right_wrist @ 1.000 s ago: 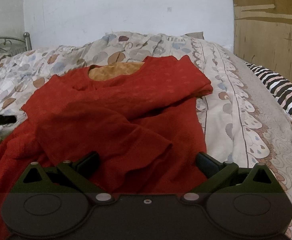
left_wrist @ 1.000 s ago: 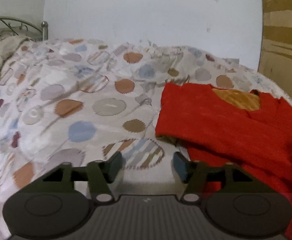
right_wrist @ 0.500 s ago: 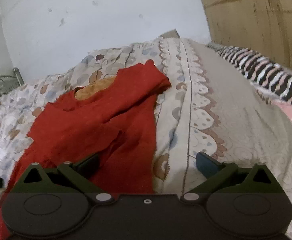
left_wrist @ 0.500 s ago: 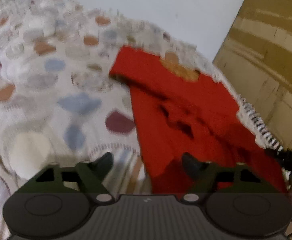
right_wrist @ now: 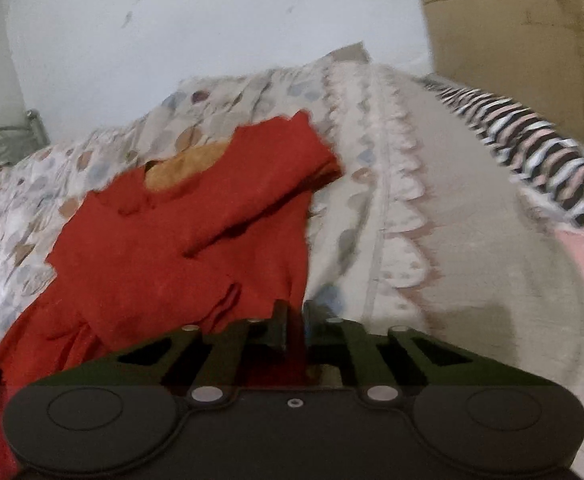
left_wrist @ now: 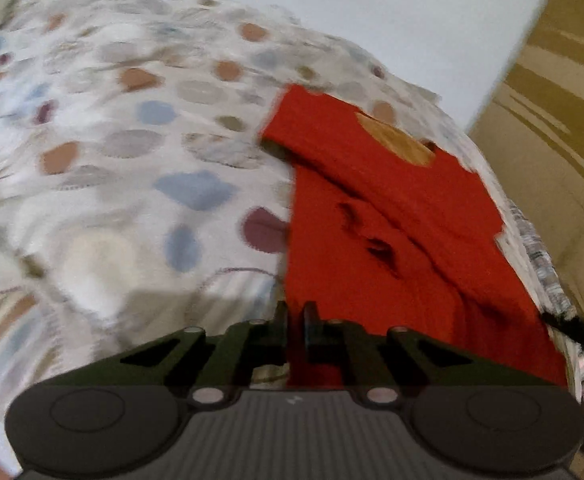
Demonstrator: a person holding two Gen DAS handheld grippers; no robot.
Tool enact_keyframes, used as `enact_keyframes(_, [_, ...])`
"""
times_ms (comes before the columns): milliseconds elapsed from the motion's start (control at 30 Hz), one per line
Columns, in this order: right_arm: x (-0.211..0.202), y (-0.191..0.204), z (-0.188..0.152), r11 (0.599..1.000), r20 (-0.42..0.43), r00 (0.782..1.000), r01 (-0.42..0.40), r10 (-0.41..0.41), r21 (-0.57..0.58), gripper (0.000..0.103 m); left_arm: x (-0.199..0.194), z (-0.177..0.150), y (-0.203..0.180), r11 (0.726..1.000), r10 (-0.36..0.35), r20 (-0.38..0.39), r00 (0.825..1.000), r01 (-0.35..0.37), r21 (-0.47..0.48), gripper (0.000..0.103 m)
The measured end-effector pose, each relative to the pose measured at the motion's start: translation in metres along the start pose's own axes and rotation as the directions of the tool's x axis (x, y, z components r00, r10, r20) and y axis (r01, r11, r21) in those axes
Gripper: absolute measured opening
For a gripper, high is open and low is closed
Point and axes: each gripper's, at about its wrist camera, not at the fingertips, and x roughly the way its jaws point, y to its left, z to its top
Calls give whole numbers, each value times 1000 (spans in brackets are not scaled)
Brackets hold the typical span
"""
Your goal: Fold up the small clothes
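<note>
Both claws, spread wide a second ago, have closed on the near hem of the red garment.

Nearest, the left gripper pinches the hem's left corner and the right gripper pinches its right corner, each with the jaws drawn narrow and red cloth between them. Beyond, the red garment lies lengthwise on the patterned bedspread, sleeves folded across the body, its tan-lined neck opening farthest away, near the wall. It looks light, thin and limp, so it should drape and sag between the two holds, and loose sleeves may slide off. The hem corners seem the right grip; a striped cloth lies well apart.
</note>
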Motion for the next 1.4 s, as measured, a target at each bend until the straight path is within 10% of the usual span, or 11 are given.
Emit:
enact_keyframes(133, [-9, -9, -17, 988, -18, 990, 137, -139, -76, 0, 10, -8, 18, 994, 15, -28, 999, -17, -106, 6])
enact_keyframes(267, [-25, -29, -25, 999, 4, 999, 43, -43, 21, 0, 11, -12, 17, 991, -19, -22, 1000, 16, -129, 12])
enact_keyframes(500, [-64, -33, -44, 982, 35, 984, -177, 175, 64, 50, -4, -32, 25, 990, -134, -51, 990, 132, -47, 66])
enact_keyframes(600, [-65, -22, -55, 974, 1, 975, -222, 222, 53, 59, -5, -42, 26, 991, -132, -109, 985, 135, 19, 63])
enact_keyframes(633, [-64, -17, -57, 976, -4, 977, -212, 212, 41, 57, -4, -44, 25, 992, -112, -131, 985, 119, 44, 48])
enact_keyframes(733, [-63, 1, -61, 982, -15, 983, -186, 185, -23, 11, -11, -47, 21, 991, -122, -137, 983, 129, 46, 10])
enact_keyframes(1067, [-140, 1, -57, 990, -5, 993, -117, 117, -79, 3, -90, -39, 7, 998, -56, -54, 997, 55, -13, 4])
enact_keyframes(1400, [-128, -11, -91, 994, -96, 990, -105, 101, -37, 4, -80, -64, 22, 998, -52, -104, 993, 49, -31, 9])
